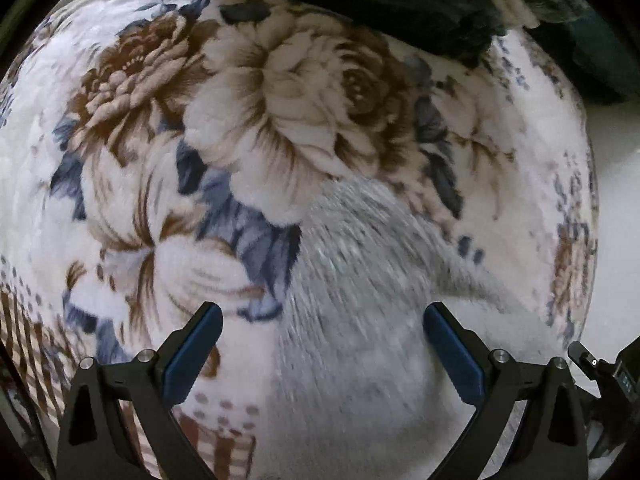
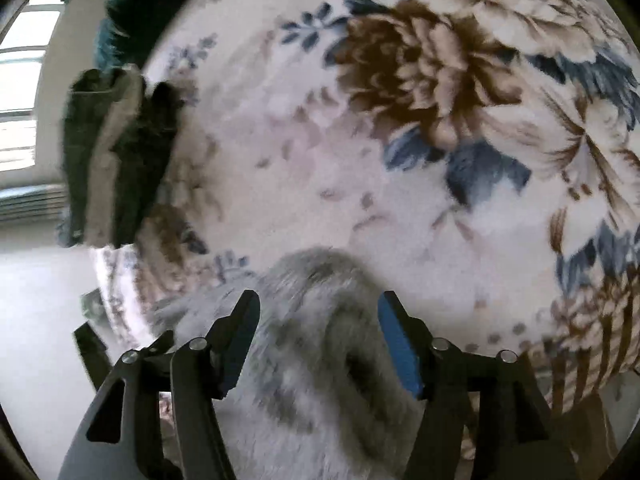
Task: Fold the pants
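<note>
Two hand-held grippers poised over grey fleecy pants lying on a bed covered by a floral blanket [image 1: 280,92]. In the left wrist view the pants [image 1: 360,300] spread from directly beneath the left gripper [image 1: 322,344] up and away toward the right, so the garment's long axis runs roughly diagonally from the fingers outward; a narrower end trails off to the right edge of the blanket. In the right wrist view the pants [image 2: 312,360] lie under and just ahead of the right gripper [image 2: 320,340], their rounded end bunched with a dark fold or opening between the fingers. Both grippers point steeply downward and both sit close above the cloth; neither is clearly nearer, though the right one appears to frame the bunched end more squarely. The left fingers [image 1: 192,356] stand wide apart and released, with cloth below but no visible contact. The right fingers [image 2: 400,348] are also parted, holding nothing; the cloth lies between them without being pressed. A stack of dark folded garments [image 2: 116,152] rests near the bed's far edge, well apart.
</note>
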`<state>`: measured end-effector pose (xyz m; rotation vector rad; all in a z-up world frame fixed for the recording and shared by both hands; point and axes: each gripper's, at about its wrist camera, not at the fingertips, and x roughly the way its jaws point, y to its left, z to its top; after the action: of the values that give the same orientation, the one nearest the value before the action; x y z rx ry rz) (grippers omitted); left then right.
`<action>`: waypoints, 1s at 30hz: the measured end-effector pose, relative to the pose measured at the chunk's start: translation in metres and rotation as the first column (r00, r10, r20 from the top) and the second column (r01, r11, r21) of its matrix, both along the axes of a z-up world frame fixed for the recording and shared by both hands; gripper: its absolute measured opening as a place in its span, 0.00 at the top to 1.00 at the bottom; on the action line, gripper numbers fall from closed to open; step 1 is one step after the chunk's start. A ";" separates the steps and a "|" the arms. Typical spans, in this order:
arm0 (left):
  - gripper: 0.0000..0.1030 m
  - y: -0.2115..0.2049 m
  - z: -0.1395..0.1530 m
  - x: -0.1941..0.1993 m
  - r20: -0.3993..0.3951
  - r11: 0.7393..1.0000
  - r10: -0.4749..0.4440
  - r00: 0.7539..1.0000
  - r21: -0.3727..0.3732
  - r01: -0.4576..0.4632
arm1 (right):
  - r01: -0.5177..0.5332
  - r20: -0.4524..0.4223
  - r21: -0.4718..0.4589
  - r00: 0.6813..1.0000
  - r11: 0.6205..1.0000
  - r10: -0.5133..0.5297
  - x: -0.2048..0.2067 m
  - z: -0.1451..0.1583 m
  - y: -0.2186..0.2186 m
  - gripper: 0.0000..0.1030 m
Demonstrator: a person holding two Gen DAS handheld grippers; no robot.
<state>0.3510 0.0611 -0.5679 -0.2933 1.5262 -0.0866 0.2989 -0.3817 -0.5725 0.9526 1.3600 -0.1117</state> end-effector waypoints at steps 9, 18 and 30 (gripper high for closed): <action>0.00 0.002 0.011 -0.027 0.011 0.999 -0.029 1.000 -0.035 0.029 | -0.064 -0.183 0.028 0.981 0.998 0.068 0.005 -0.048 0.014 0.21; 0.00 -0.013 0.042 -0.082 0.087 0.976 -0.127 0.988 -0.167 0.140 | -0.246 -0.057 -0.056 0.968 0.968 0.243 -0.029 0.003 0.041 0.07; 0.00 0.022 -0.033 -0.094 -0.078 0.970 -0.013 0.997 -0.244 -0.006 | -0.144 -0.150 0.274 0.970 0.951 0.190 -0.055 -0.103 0.045 0.03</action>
<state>0.2566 0.0828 -0.6006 -0.4953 1.5959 -0.2700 0.2441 -0.3366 -0.6757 1.0595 1.6415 0.1198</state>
